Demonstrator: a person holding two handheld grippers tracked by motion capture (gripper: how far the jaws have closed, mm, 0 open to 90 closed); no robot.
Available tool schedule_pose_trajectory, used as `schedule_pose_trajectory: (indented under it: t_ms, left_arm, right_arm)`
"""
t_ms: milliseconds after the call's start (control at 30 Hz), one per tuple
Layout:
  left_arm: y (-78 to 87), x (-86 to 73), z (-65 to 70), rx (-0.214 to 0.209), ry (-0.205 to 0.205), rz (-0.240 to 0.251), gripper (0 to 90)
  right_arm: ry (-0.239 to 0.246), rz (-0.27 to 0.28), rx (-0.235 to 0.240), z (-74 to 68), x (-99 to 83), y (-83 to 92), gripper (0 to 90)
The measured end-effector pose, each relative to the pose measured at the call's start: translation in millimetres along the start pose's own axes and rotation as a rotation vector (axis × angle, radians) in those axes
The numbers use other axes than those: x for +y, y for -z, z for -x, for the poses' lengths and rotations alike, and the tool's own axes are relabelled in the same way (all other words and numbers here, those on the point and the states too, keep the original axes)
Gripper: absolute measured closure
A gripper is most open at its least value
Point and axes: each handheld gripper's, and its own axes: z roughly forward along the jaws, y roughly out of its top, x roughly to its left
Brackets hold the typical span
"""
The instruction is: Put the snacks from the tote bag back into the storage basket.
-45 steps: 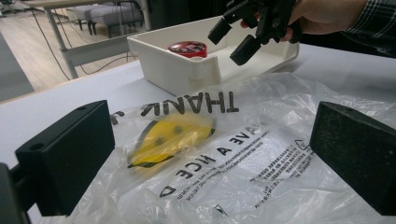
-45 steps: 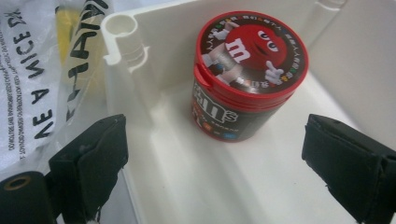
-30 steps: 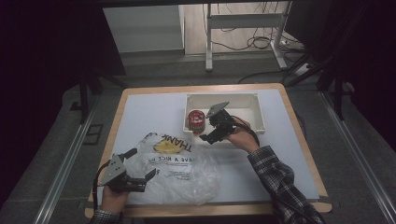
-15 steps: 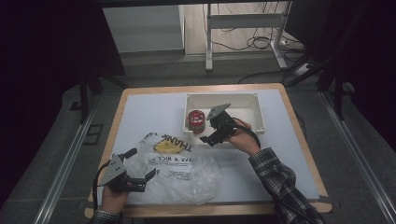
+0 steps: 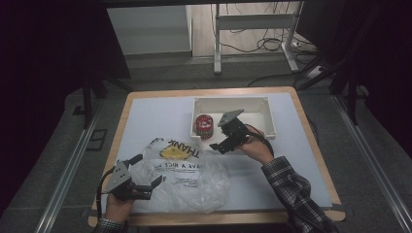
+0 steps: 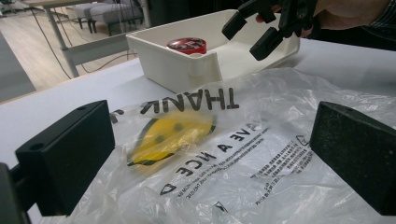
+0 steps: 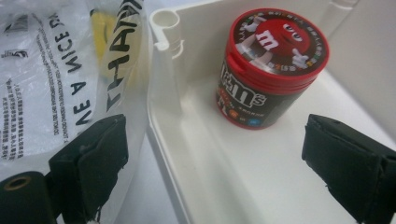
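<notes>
Nothing is packed: the candy tub [image 7: 272, 67] sits in the tray [image 5: 265, 127]; both tools [image 5: 145, 187] [image 5: 224, 145] spread, empty.

Bench [image 5: 145, 116]: pale top, wooden edge; white open tray [image 5: 265, 109] rests on the far-centre part; crumpled clear plastic bag [image 5: 194, 179], printed black lettering and yellow smiley, lies on the near part, just beside the tray's near-left corner; contact there not discernible.

Fine print on the plastic bag [image 6: 261, 154] too small to read, candy tub [image 6: 187, 45] mostly hidden behind the white bin [image 6: 177, 65] wall, tub label blurred in high view, right forearm cut by bottom edge.
</notes>
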Motion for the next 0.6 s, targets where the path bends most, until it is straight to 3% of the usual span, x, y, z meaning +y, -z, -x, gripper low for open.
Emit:
schedule_pose_trajectory:
  t_ms: [600]
  left_arm:
    - [0.1, 0.0, 0.3, 0.001, -0.003, -0.002, 0.0]
  right_arm:
    - [-0.008, 0.009, 0.008, -8.7, -7.2, 9.2, 7.6]
